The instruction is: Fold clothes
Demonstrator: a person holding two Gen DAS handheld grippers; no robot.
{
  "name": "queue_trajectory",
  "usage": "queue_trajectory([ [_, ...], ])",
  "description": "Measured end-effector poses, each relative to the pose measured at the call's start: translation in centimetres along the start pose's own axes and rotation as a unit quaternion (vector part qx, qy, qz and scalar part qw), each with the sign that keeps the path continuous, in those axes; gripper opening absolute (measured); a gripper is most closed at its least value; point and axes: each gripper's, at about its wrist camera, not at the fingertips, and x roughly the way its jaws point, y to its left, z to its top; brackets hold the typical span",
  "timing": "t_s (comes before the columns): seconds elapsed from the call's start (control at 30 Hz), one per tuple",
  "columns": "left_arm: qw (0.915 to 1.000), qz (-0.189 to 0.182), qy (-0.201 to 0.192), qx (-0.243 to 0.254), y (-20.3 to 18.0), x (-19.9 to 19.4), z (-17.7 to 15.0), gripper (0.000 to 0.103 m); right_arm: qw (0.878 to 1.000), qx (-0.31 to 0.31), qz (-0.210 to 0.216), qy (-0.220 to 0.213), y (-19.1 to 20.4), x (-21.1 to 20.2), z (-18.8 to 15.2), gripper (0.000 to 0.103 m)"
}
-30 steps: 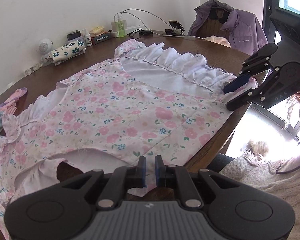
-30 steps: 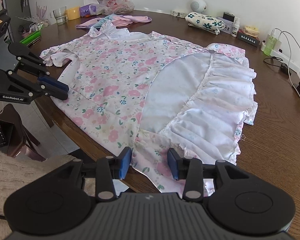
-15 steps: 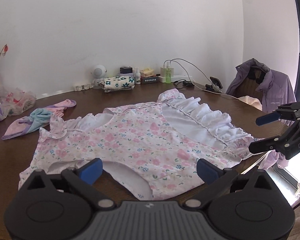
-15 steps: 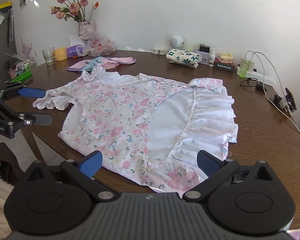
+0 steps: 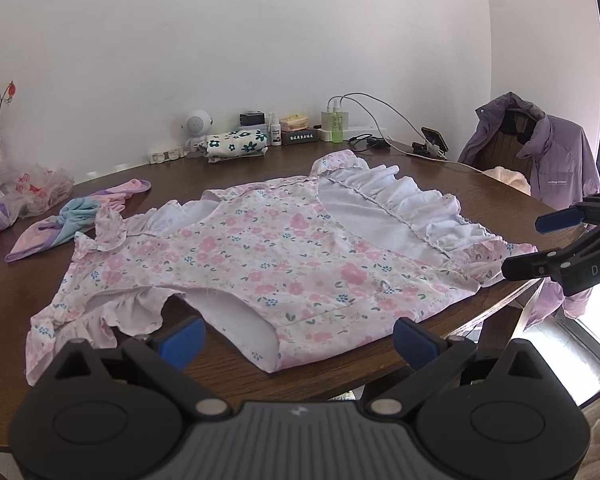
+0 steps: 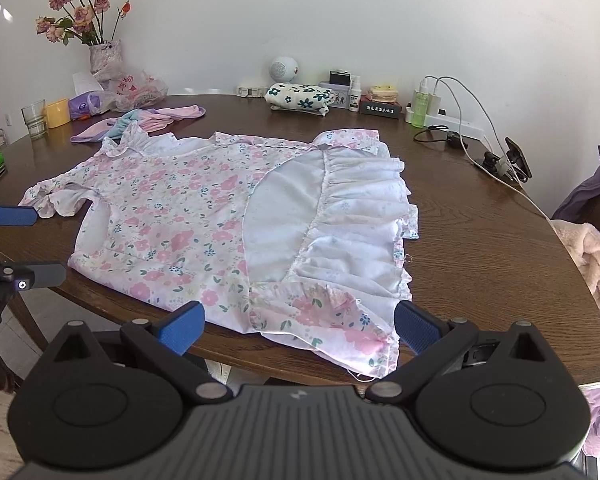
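Note:
A pink floral dress (image 5: 268, 256) with a white ruffled hem lies spread flat on the round brown table (image 5: 480, 196); its hem is turned back so the white inside shows. It also shows in the right wrist view (image 6: 204, 216). My left gripper (image 5: 298, 340) is open and empty, just off the table's near edge by the sleeve end. My right gripper (image 6: 298, 328) is open and empty, near the hem corner. Each gripper shows from the side in the other's view: the right one (image 5: 556, 240) and the left one (image 6: 20, 244).
A pink and blue garment (image 5: 80, 216) lies at the table's far left. A folded floral cloth (image 6: 298, 96), bottles, a power strip with cables (image 6: 452, 120), a phone stand, a glass (image 6: 34, 118) and a flower vase (image 6: 104, 60) line the back. A chair with a purple jacket (image 5: 540, 160) stands on the right.
One second ago both grippers were closed down on the dress's near edge. They have opened, let the cloth go and pulled back and up from the table; the dress lies flat.

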Motion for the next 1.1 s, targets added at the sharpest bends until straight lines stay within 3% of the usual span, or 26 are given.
queue_trajectory([
  [0.1,0.9999,-0.001,0.001,0.014,-0.2,0.1,0.0,0.1,1.0,-0.017,-0.002,0.011,0.0,0.3,-0.2,0.103],
  [0.2,0.9988,0.001,0.003,0.049,-0.3,0.4,0.2,0.098,0.996,-0.09,-0.013,0.018,0.4,0.4,-0.2,0.102],
  [0.37,0.986,-0.013,0.043,0.161,-0.6,1.5,0.7,0.082,0.972,-0.232,-0.011,0.027,0.8,0.5,0.5,0.092],
  [0.43,0.9759,-0.022,0.06,0.209,-1.0,1.9,0.6,0.071,0.96,-0.277,0.006,0.04,0.7,0.7,0.9,0.081],
  [0.63,0.9384,-0.043,0.091,0.331,-2.3,3.0,1.1,0.062,0.921,-0.377,0.032,0.09,1.3,2.0,1.0,0.049],
  [0.77,0.9098,-0.06,0.115,0.394,-3.1,3.8,1.4,0.051,0.894,-0.431,0.047,0.114,1.9,2.4,0.7,0.041],
  [0.83,0.8991,-0.068,0.127,0.413,-3.3,4.2,1.4,0.042,0.888,-0.44,0.049,0.121,1.9,2.4,0.9,0.033],
  [0.93,0.8862,-0.076,0.14,0.435,-3.5,4.6,1.4,0.031,0.884,-0.448,0.05,0.126,1.4,2.5,1.1,0.032],
  [1.1,0.8651,-0.098,0.153,0.467,-3.8,4.6,1.3,0.031,0.877,-0.456,0.055,0.143,0.7,2.8,0.9,0.026],
])
